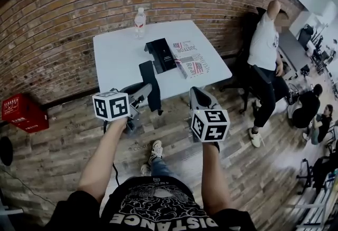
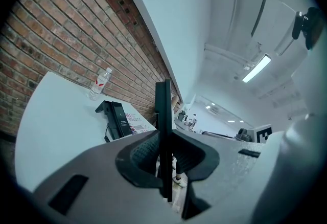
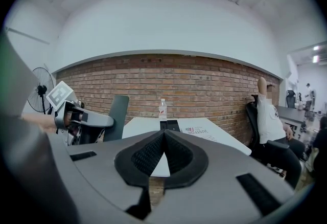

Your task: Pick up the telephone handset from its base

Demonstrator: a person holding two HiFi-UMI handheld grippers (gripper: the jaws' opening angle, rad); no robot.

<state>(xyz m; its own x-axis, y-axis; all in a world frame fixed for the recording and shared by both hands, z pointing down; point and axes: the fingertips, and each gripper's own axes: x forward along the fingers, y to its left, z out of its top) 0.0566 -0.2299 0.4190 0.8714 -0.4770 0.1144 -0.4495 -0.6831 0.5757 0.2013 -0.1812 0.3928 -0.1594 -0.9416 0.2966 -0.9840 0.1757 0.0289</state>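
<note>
The black telephone handset (image 1: 149, 83) hangs off the table's near edge, with my left gripper (image 1: 140, 92) shut on it. In the left gripper view the handset (image 2: 163, 110) stands edge-on as a thin dark slab clamped between the pads of my left gripper (image 2: 164, 142). The black telephone base (image 1: 161, 55) stays on the white table (image 1: 116, 56), also seen as the base (image 2: 115, 118) behind the jaws. My right gripper (image 1: 196, 93) hovers beside the table's front edge, and my right gripper (image 3: 163, 135) is shut with nothing in it. The handset (image 3: 116, 114) shows at the left of the right gripper view.
A clear water bottle (image 1: 139, 22) stands at the table's back edge, and printed papers (image 1: 191, 60) lie right of the base. A brick wall runs behind. A red crate (image 1: 24, 111) sits on the floor at left. A person (image 1: 266, 61) sits at right.
</note>
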